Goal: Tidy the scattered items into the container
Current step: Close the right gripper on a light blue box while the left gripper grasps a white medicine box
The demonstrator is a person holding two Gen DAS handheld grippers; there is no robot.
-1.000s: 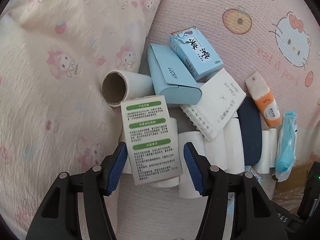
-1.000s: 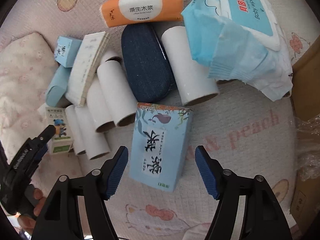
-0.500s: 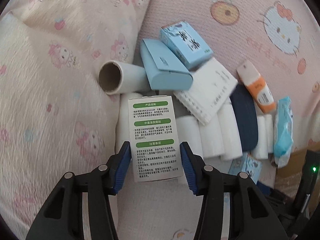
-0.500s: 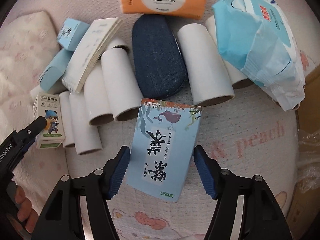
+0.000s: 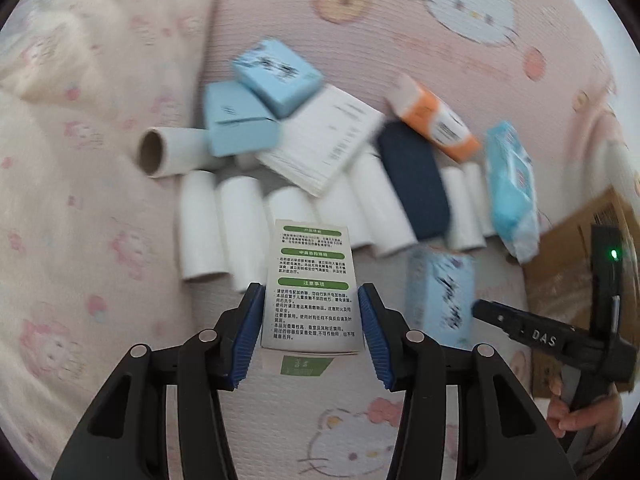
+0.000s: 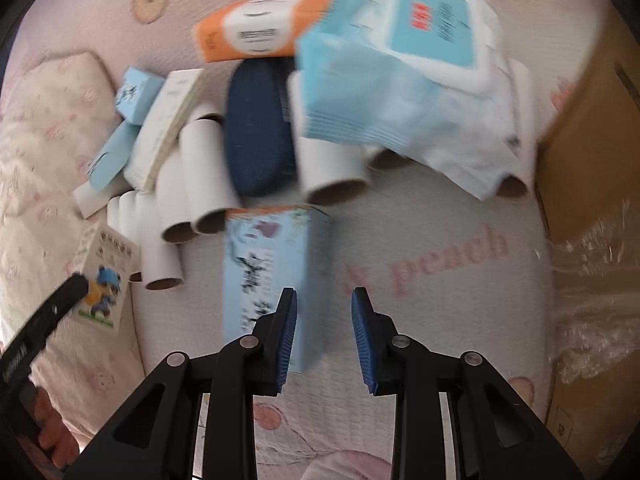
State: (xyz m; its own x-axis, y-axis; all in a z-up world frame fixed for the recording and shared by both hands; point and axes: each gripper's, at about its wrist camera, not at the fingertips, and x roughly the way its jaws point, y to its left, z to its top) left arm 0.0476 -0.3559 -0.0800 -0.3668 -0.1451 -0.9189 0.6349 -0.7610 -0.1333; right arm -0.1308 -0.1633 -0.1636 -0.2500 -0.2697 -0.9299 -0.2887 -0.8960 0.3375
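1. Over the pink cartoon-print bedspread (image 5: 280,420), the left gripper (image 5: 311,330) reaches forward, jaws closed onto a white green-labelled carton (image 5: 311,292).
2. Near the brown cardboard box (image 6: 580,168) at the bedspread's right edge, the right gripper (image 6: 325,336) hovers partly open, its left pad overlapping a tall pale-blue box (image 6: 272,276); grip unclear.

wipes pack (image 6: 400,80) blurred; cardboard box (image 6: 592,168) cut off; tube ends (image 6: 516,186) half hidden

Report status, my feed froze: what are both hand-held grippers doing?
Left hand-held gripper shut on white-green box. Right hand-held gripper open, blue box beside its left finger, ungripped. Cardboard box at right, wipes pack beside it.
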